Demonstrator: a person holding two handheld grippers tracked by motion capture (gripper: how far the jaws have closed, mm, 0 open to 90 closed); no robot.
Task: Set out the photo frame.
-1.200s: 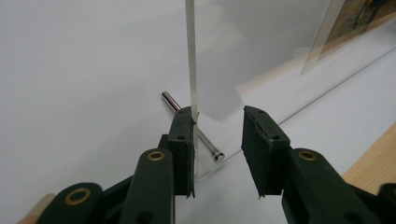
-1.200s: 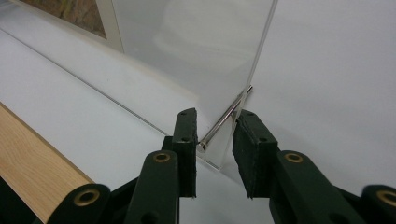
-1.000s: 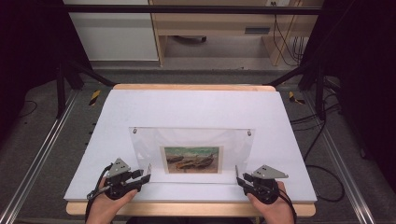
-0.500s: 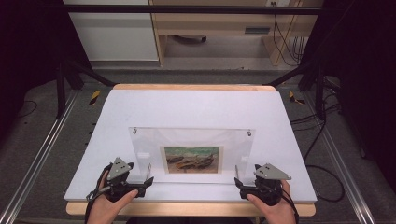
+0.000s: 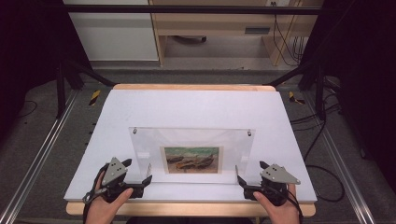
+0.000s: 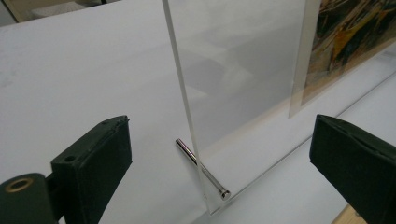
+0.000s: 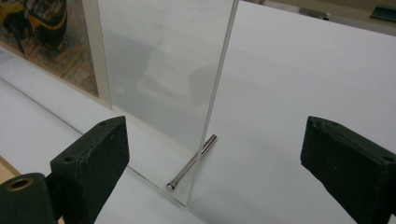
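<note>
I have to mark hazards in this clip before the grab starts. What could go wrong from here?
1. The acrylic frame stands upright on thin metal pins; a push from one open tool could tip it.
2. The right tool straddles a thin clear edge; uneven closing might twist or slide the panel.
3. A pin could get knocked.

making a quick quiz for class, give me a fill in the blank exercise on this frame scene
1. The clear acrylic frame stands ____ on the white table.
2. The left gripper and right gripper both have their jaws ____.
3. A metal ____ passes through each lower corner of the frame.
4. The picture in the frame shows ____.

Missing words: upright; open; pin; boats
</note>
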